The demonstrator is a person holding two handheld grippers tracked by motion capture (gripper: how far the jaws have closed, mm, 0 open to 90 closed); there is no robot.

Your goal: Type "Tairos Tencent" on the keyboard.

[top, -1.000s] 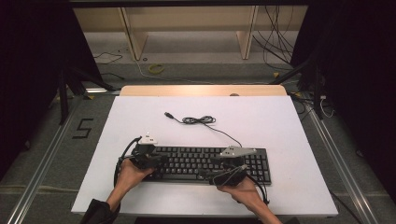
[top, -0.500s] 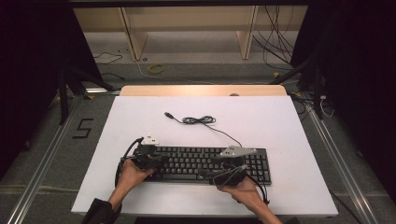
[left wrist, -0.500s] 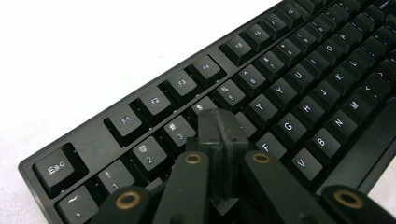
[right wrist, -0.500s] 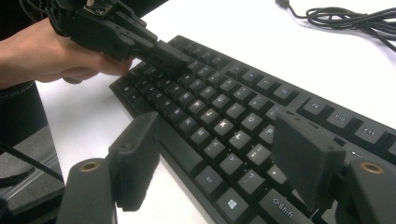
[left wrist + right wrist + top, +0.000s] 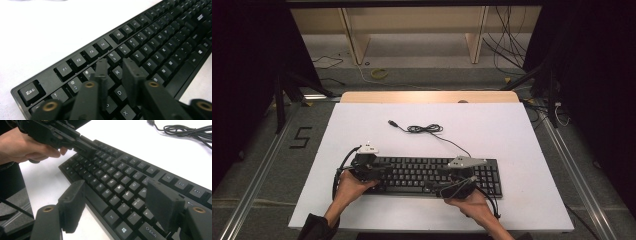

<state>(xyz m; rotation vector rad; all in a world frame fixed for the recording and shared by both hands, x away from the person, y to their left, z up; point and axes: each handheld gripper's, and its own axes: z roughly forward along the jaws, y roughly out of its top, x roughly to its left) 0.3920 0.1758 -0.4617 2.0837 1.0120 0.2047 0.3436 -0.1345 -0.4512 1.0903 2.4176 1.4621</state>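
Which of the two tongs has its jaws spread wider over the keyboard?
The right tongs: their jaws stand far apart above the keyboard. The left tongs show a narrow gap, having just been opening, with nothing between.

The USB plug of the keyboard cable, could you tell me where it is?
High view: the USB plug lies on the white table, left of the coiled cable, behind the keyboard.
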